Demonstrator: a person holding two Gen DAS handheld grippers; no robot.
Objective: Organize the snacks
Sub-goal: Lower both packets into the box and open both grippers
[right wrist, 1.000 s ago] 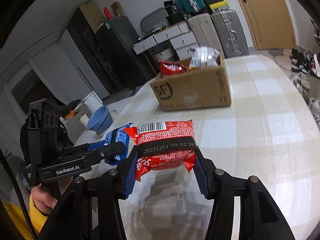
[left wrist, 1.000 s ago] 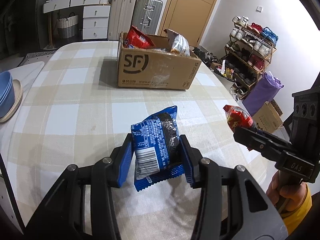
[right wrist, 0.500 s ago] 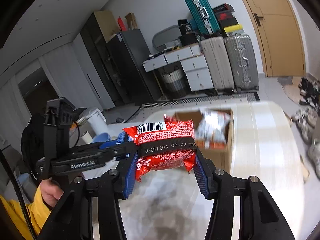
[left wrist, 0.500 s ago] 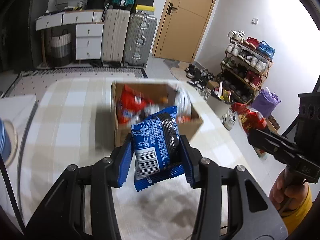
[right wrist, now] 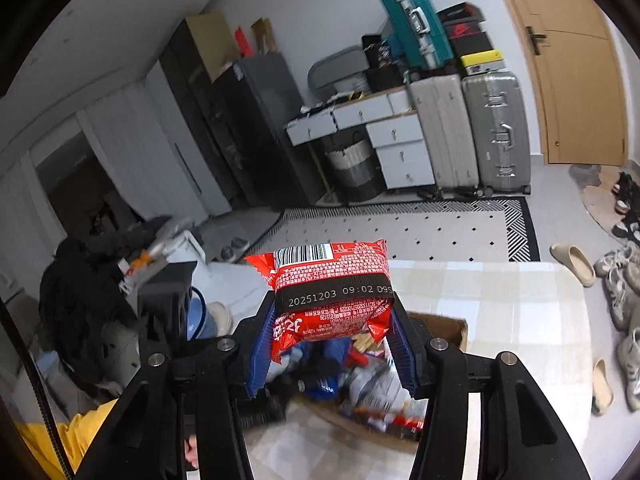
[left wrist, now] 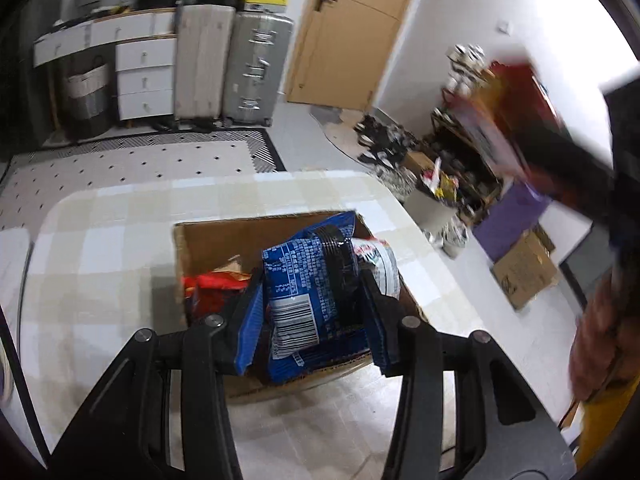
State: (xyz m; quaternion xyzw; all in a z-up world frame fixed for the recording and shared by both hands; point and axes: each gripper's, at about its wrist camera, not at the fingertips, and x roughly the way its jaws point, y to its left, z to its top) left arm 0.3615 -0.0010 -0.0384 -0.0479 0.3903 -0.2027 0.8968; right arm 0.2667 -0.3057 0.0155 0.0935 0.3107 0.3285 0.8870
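Left wrist view: the left gripper (left wrist: 310, 312) is closed on a blue snack packet (left wrist: 306, 292), its blue fingers (left wrist: 250, 330) pressing the packet's two sides so that the barcode panel faces the camera. The packet hangs over the open cardboard box (left wrist: 200, 236), which stands on the checked worktop (left wrist: 100, 248) and fills the centre of the view; inside the box, a red packet (left wrist: 212, 284) lies at 9 o'clock of the held packet and a white packet (left wrist: 380, 258) at 2 o'clock. At 2 o'clock of the view, blurred, the right gripper carries a red snack packet (left wrist: 516, 108) in front of a shoe rack (left wrist: 460, 160); whether it is over the box cannot be told from this view. Right wrist view: the right gripper (right wrist: 330, 344) is closed on the same red snack packet (right wrist: 330, 292), whose barcode edge points to 12 o'clock and whose black band bears a printed date code. Below the packet, at 6 o'clock, the open box (right wrist: 448, 326) shows a jumble of packets. A yellow sleeve (right wrist: 60, 436) of the person appears at 8 o'clock. Suitcases (right wrist: 472, 128) stand against the far wall at 1 o'clock, beside a wooden door (right wrist: 580, 80).
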